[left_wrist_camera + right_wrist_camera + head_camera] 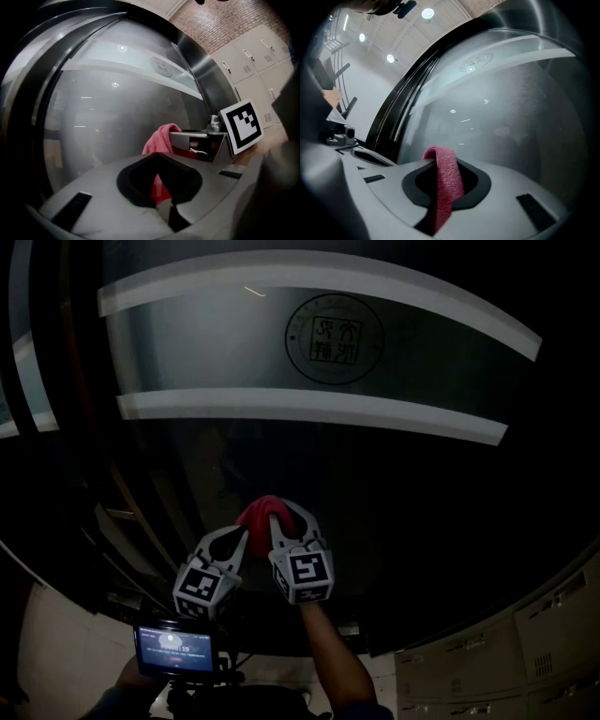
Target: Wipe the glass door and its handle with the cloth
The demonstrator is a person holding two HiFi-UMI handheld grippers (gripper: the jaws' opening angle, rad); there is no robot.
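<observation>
The glass door (375, 484) fills the head view, dark below two frosted bands and a round logo (334, 338). A red-pink cloth (265, 509) is bunched against the glass at the tips of both grippers, which sit side by side. My right gripper (278, 524) is shut on the cloth (445, 183), a strip of it running up between the jaws. My left gripper (241, 540) is also shut, with a fold of the cloth (159, 187) showing in its seam. The cloth (159, 138) also hangs from the right gripper (187, 143) beside it. I cannot make out a door handle.
Dark door frame bars (56, 352) run down the left. Pale lockers (553, 634) stand at the lower right, with a brick wall (229, 23) above them. A small lit screen (178, 650) sits below the left gripper.
</observation>
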